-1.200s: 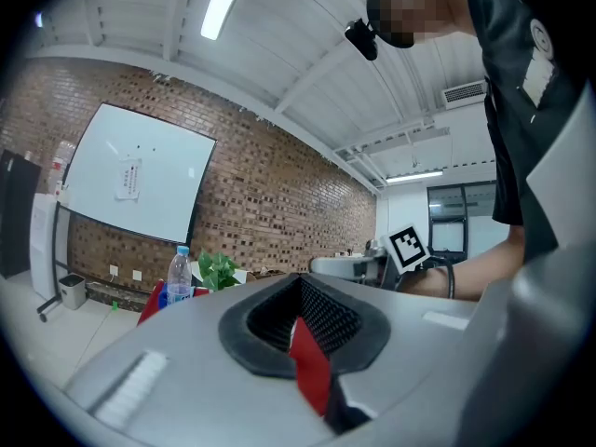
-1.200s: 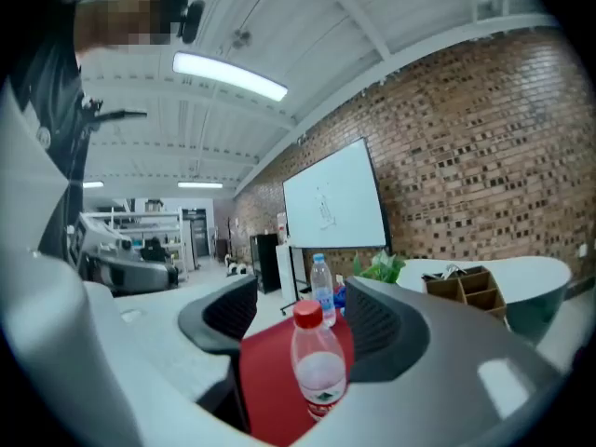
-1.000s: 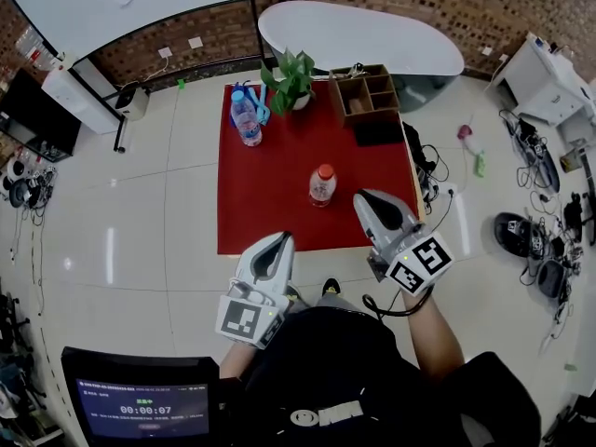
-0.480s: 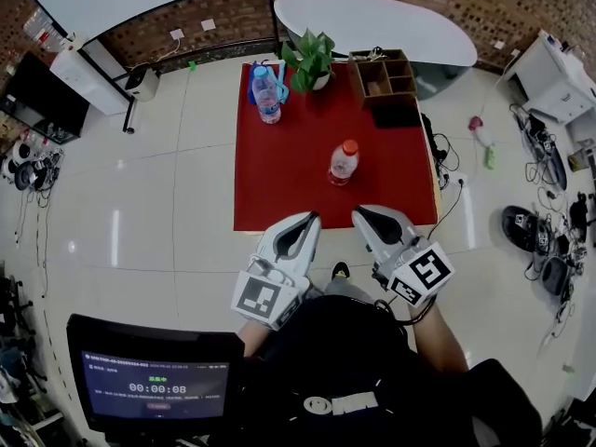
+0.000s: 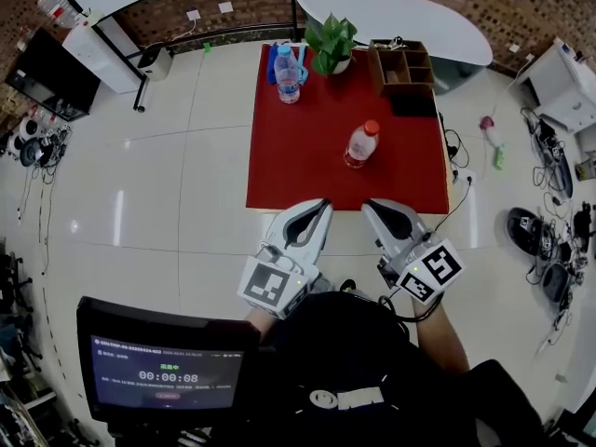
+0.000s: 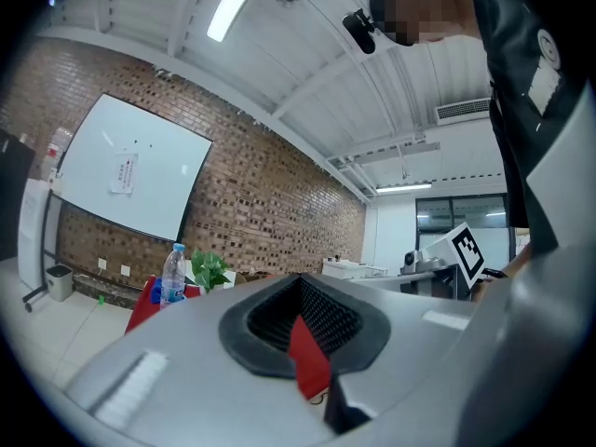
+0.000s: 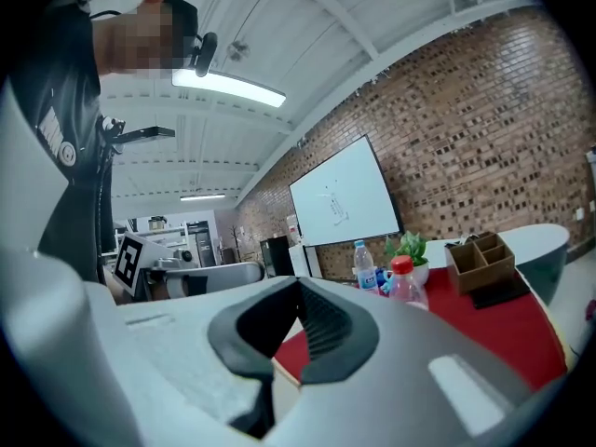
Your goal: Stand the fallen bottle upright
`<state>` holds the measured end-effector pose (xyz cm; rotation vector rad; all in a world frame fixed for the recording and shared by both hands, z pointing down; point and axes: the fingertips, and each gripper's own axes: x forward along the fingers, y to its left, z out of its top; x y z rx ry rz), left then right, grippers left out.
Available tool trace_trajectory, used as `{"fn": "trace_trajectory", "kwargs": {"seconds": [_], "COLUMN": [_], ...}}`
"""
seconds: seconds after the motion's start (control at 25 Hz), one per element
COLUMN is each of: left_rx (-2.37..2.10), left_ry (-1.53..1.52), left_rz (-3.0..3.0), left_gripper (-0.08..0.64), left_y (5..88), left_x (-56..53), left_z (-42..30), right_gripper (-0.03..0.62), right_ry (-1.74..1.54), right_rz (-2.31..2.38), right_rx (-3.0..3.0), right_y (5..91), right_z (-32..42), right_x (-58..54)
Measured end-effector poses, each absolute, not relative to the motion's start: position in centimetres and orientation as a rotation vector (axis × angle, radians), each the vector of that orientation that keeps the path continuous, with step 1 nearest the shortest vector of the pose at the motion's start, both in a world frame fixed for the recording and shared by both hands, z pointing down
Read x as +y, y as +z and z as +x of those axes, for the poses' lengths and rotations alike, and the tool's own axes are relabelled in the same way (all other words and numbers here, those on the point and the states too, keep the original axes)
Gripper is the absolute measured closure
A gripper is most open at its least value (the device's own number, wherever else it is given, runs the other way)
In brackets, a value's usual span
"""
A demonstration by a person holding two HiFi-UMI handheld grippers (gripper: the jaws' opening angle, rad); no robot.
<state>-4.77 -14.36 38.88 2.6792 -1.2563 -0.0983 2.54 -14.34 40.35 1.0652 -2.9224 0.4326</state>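
Observation:
A clear bottle with a red cap [image 5: 361, 143] [image 7: 402, 282] stands upright right of centre on the red table [image 5: 298, 156]. A second bottle with a blue cap [image 5: 287, 73] [image 7: 363, 265] [image 6: 171, 276] is upright at the far left corner. My left gripper [image 5: 323, 204] [image 6: 298, 279] and right gripper [image 5: 369, 205] [image 7: 300, 283] hover side by side at the near table edge. Both are shut, hold nothing and point level toward the table. The red-capped bottle lies well ahead of the right gripper, untouched.
A potted plant [image 5: 331, 43] and a wooden organiser [image 5: 400, 63] sit at the table's far edge, with a black pad [image 5: 414, 103] beside them. A white oval table [image 5: 391, 7] stands beyond. Cables [image 5: 549, 240] litter the floor on the right. A monitor [image 5: 163, 371] is near left.
The right gripper has drawn back from beside the red-capped bottle to the near table edge. The left gripper has closed in beside it. The bottle stays upright.

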Motion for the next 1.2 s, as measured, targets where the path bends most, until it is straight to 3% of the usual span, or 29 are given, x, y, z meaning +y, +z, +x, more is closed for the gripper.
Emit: {"fn": "trace_trajectory", "kwargs": {"seconds": [0.68,1.2], "left_rx": [-1.338,-1.307], "left_ry": [-0.010,-0.016], "left_rz": [2.692,2.733], "left_gripper": [0.552,0.552], "left_y": [38.7,36.8], "left_x": [-0.2,4.9], "left_z": [3.8,5.1], "right_gripper": [0.591,0.591], "right_ry": [0.453,0.396], "right_rz": [0.984,0.981], "right_rx": [-3.001,-3.050], "right_y": [40.1,37.4], "right_z": [9.9,8.8], "right_x": [-0.3,4.4]}}
